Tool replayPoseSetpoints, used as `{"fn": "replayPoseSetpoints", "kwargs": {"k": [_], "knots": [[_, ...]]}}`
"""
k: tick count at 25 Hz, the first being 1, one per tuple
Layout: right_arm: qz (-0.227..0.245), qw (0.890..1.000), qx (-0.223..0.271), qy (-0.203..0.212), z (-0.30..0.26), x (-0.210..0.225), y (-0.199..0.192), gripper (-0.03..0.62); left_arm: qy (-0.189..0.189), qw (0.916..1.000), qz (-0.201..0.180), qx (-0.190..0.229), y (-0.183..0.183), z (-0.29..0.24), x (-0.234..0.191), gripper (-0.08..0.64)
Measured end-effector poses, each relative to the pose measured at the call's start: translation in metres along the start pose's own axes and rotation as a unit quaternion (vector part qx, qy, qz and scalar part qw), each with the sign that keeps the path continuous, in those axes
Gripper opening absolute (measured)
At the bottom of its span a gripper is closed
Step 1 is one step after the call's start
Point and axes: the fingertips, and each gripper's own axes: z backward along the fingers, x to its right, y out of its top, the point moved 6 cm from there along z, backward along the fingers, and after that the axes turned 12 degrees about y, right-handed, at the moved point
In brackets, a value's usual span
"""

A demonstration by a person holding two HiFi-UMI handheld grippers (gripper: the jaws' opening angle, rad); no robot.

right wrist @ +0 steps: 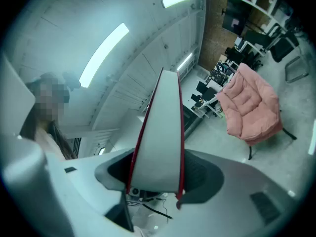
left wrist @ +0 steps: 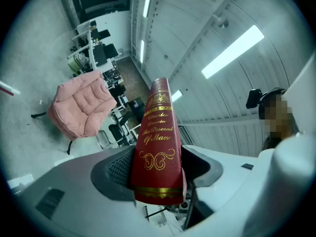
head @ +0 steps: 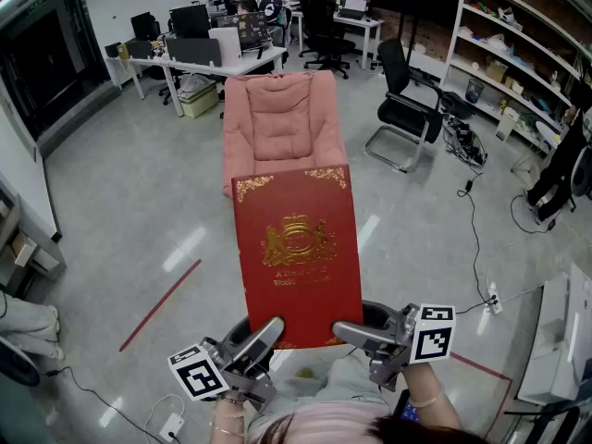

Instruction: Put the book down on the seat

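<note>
A thick red book (head: 296, 252) with a gold crest on its cover is held up flat in front of me, between both grippers. My left gripper (head: 264, 336) is shut on the spine side at the near corner; in the left gripper view the gilt-lettered spine (left wrist: 157, 147) fills the gap between the jaws. My right gripper (head: 356, 333) is shut on the page-edge side, where the white page block (right wrist: 158, 142) sits between the jaws. The pink padded armchair (head: 282, 123) stands on the floor beyond the book, its seat partly hidden by the book's top edge.
A black office chair (head: 407, 109) stands right of the armchair. White desks with monitors (head: 208, 54) line the back, shelves (head: 518, 54) run along the right wall. Cables and a power strip (head: 490, 299) lie on the grey floor at right. A red floor tape line (head: 159, 305) runs at left.
</note>
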Motion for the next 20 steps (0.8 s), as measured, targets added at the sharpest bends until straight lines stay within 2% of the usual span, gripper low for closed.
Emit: {"fn": "replayPoseSetpoints", "kwargs": {"k": [4,12,20], "knots": [[0.010,1.000,-0.009,-0.007,-0.003,0.001,-0.001,0.284,-0.009,0.9999,0.008,-0.003,0.000,0.000,-0.006,0.275],[0.026,0.999,-0.015,-0.028,-0.006,0.002,-0.010,0.284,-0.030,0.9991,-0.009,-0.029,-0.002,-0.001,-0.016,0.284],[0.012,0.999,0.005,-0.038,-0.008,0.015,-0.010,0.284,-0.018,0.9989,0.007,-0.043,-0.001,-0.009,-0.029,0.284]]}}
